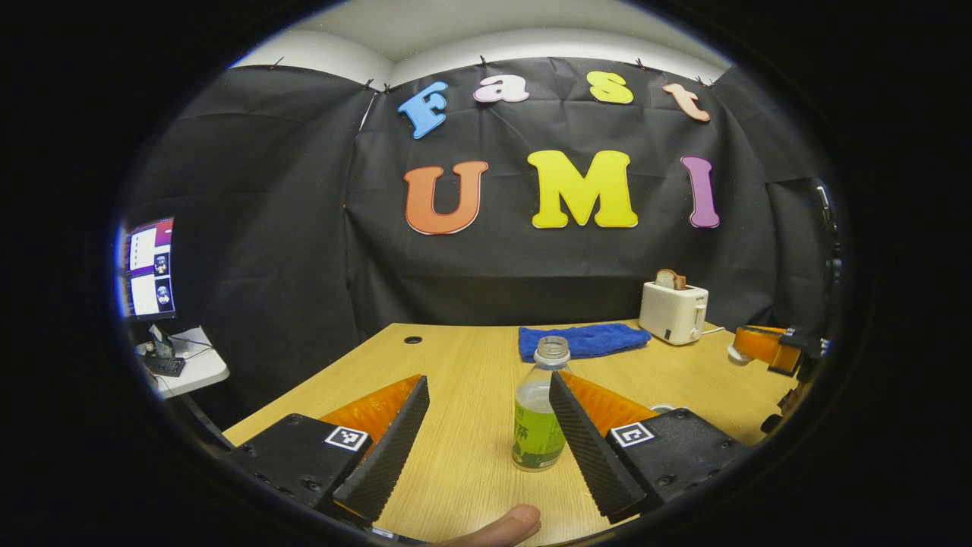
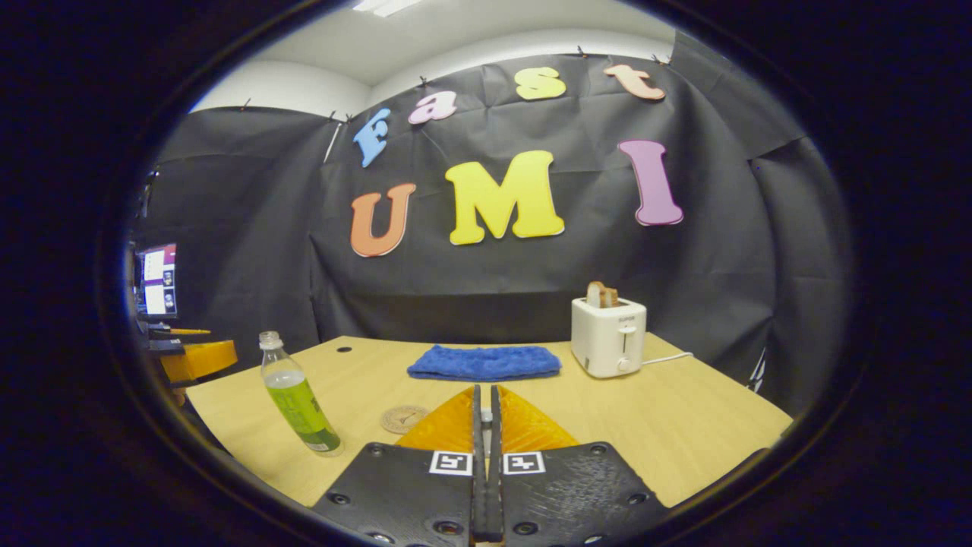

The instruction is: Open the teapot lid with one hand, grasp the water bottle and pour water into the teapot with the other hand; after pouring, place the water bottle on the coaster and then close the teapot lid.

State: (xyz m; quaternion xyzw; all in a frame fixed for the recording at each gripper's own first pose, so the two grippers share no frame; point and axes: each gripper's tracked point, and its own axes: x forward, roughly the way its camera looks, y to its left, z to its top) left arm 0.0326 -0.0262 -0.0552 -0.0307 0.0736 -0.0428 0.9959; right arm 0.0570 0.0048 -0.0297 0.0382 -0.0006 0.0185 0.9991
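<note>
While the left gripper (image 1: 486,406) is hovering low over the wooden table (image 1: 471,365), its two fingers are standing wide apart. The water bottle (image 1: 539,406) is standing upright and uncapped on the table between them, close against the right-hand finger (image 1: 588,448); whether that finger is touching the bottle cannot be told. The left-hand finger (image 1: 387,448) is sitting well clear of the bottle. A fingertip of the person's hand (image 1: 501,528) is showing at the near edge of the left gripper view.

In the right gripper view, the right gripper (image 2: 486,425) is holding its fingers together, almost touching, with a small pale thing showing in the narrow gap; what it is cannot be told. The same bottle (image 2: 296,395), part filled with clear liquid and wearing a green label, is standing at the near left of the table, tilted by the lens. A round coaster (image 2: 405,418) is lying flat to the right of the bottle, just left of the right gripper's fingers.

Farther back, a folded blue cloth (image 2: 484,362) is lying at the middle of the table. A white toaster (image 2: 608,336) with toast in its slots is standing to the right of the cloth. A monitor (image 1: 148,267) is glowing on a side desk at far left.
</note>
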